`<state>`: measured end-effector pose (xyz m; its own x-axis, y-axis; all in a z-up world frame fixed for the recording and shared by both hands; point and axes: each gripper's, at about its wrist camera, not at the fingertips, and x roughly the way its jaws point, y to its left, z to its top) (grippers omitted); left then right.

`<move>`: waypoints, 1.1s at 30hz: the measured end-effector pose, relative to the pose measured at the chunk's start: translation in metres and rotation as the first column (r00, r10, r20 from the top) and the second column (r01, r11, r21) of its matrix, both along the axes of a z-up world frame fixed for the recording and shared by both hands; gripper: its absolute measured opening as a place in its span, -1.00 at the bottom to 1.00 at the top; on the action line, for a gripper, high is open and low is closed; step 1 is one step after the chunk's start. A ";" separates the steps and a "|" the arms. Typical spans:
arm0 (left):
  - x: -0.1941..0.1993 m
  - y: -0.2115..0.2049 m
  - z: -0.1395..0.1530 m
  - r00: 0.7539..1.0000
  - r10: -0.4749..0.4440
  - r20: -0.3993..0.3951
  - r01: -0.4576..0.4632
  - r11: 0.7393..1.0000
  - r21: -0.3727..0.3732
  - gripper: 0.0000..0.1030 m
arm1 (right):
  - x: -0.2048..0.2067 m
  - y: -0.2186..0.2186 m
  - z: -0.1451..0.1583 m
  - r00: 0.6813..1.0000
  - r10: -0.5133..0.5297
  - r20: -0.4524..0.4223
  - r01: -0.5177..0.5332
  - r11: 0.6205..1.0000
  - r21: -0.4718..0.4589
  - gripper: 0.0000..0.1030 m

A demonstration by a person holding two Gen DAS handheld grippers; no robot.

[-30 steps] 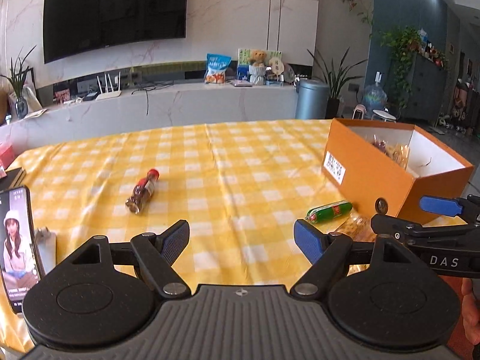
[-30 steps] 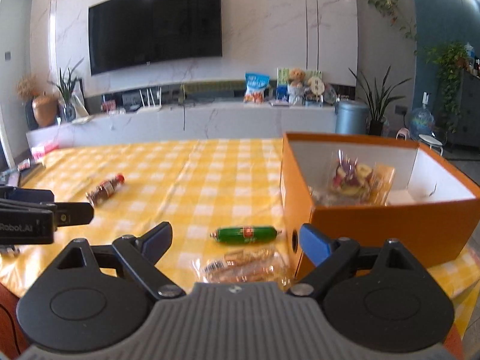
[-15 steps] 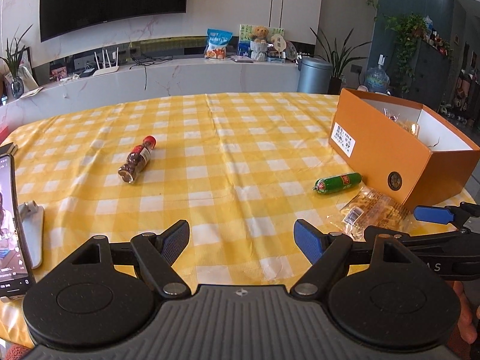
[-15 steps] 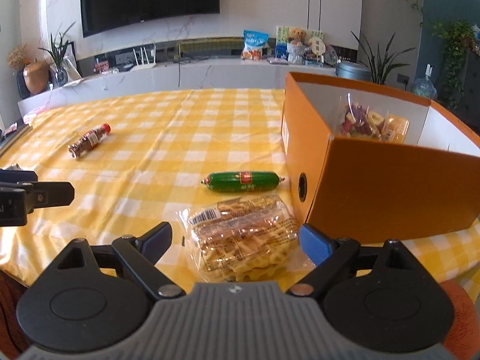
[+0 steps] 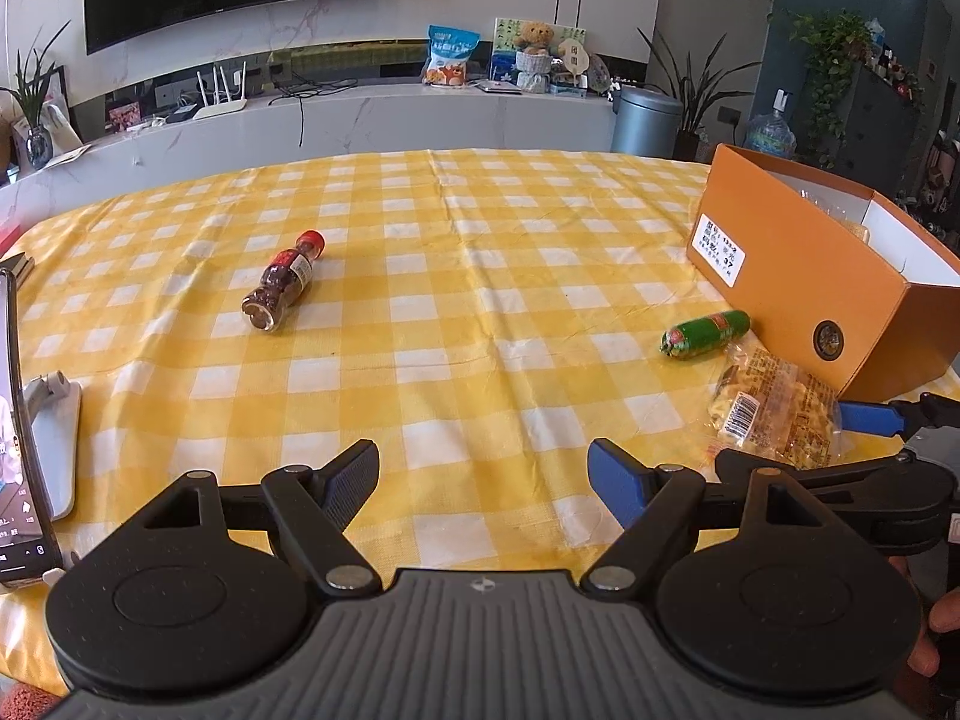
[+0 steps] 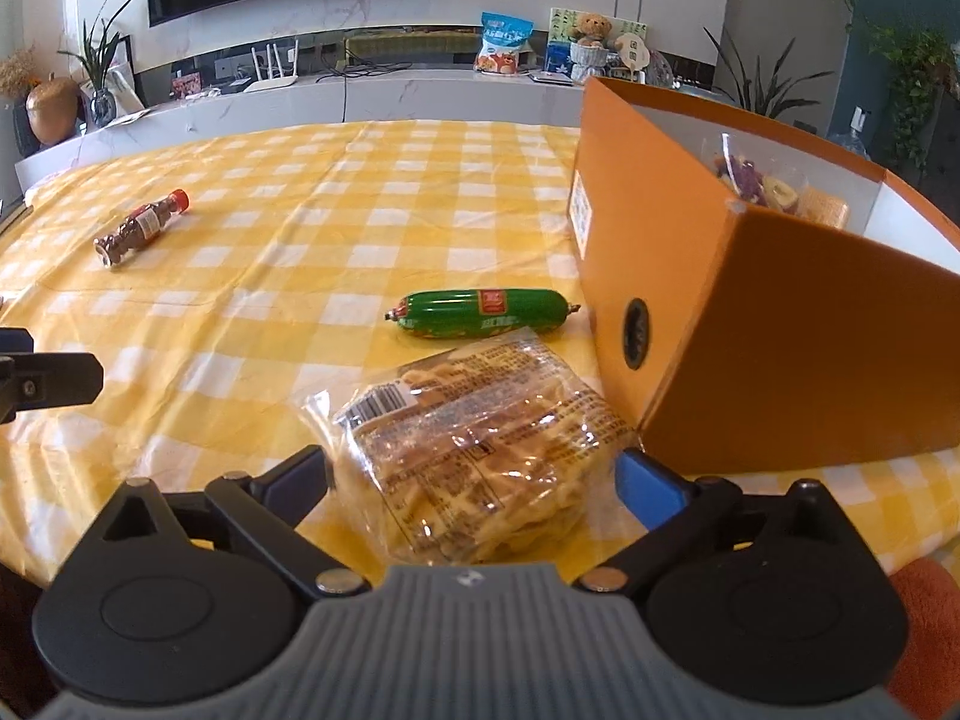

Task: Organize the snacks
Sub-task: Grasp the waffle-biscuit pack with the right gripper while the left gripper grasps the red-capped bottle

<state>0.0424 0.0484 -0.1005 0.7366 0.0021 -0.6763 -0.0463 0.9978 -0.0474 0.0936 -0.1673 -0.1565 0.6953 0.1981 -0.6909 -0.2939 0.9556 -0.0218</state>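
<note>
Reaching low over the near edge of the worktop, the right hand-held gripper has its fingers spread wide, one on each side of the clear waffle packet; whether the pads actually touch the wrapper cannot be told. The packet lies flat on the yellow checked cloth, just beside the near corner of the orange box. Just beyond the packet lies the green sausage, its right end close to the box wall. The box stands open-topped, and a bag of mixed dried fruit shows inside against the white lining.

The left hand-held gripper hovers level above bare cloth, its fingers wide apart and holding nothing. Well ahead of it, a small red-capped bottle of dark contents lies on its side, far from the box. At the left edge a phone stands on a white holder.
</note>
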 end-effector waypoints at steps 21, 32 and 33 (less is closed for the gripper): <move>0.032 0.033 -0.002 0.999 0.053 -0.002 -0.052 0.995 0.083 0.79 | 0.016 0.050 0.004 0.990 0.122 0.070 -0.117 0.991 -0.064 0.40; 0.115 0.089 -0.009 0.995 0.097 0.031 -0.101 0.974 0.202 0.69 | 0.048 0.071 0.015 0.980 0.159 0.117 -0.157 0.987 -0.031 0.40; 0.122 0.091 -0.013 0.995 0.095 0.022 -0.097 0.972 0.214 0.66 | 0.050 0.072 0.015 0.980 0.159 0.121 -0.157 0.987 -0.031 0.40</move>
